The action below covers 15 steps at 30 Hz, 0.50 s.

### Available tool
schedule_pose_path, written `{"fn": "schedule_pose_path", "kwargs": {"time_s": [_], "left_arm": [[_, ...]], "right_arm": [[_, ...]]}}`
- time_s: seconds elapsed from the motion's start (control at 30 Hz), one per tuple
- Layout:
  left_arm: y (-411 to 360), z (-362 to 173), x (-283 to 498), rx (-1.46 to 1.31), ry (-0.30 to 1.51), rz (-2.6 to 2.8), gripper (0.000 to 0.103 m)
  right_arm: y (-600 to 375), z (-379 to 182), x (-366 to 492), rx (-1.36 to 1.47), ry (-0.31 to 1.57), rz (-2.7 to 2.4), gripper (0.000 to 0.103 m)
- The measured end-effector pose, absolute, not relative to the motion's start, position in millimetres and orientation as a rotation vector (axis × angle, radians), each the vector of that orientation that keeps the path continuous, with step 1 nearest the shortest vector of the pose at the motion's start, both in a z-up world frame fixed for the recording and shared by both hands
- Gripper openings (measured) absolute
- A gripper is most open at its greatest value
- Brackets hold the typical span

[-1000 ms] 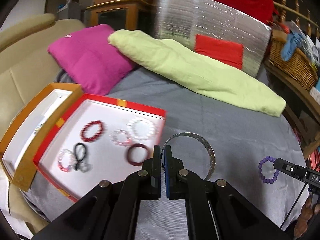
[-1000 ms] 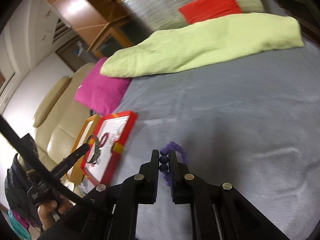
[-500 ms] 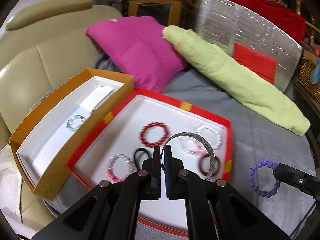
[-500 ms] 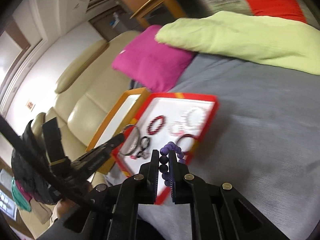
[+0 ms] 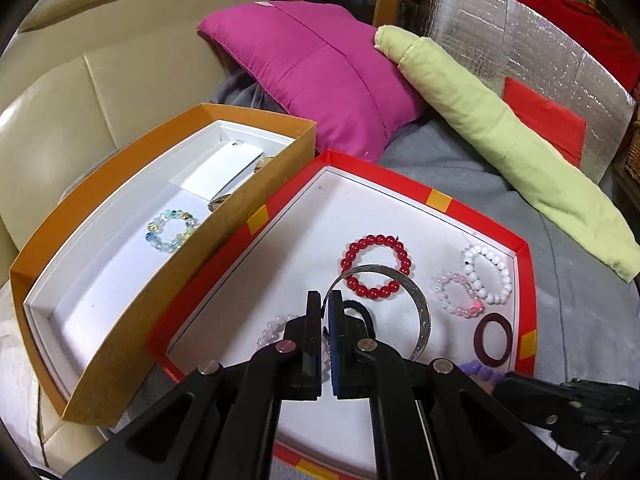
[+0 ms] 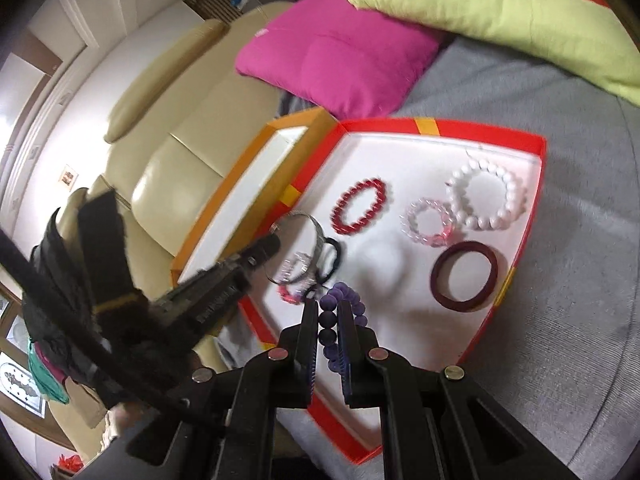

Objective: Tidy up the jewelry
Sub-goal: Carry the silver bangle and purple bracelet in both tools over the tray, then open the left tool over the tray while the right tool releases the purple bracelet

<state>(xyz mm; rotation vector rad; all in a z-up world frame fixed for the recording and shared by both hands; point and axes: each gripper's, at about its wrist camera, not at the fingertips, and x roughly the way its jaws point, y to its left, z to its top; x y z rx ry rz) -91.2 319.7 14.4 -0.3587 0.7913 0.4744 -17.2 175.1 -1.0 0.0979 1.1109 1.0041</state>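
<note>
The left tongs [image 5: 327, 308] pinch a silver bangle [image 5: 420, 308] that arcs off to their right over the red tray [image 5: 524, 280]; the right tongs [image 6: 329, 316] clamp a purple bead bracelet [image 6: 344, 300] above the tray's near corner, open floor just ahead
</note>
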Motion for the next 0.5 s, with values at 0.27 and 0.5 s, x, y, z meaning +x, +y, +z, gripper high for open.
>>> {"fn": "schedule_pose_path", "kwargs": {"time_s": [0.27,0.5], "left_arm": [[312,2,-77,-0.338,0.823,0.460,0.003],[311,-3,-72,-0.329,0.838,0.465,0.004]], "right_arm": [[166,-18,2,0.080,1.133,0.939,0.010],[166,-22,7,0.068,1.149,0.929,0.010]]}}
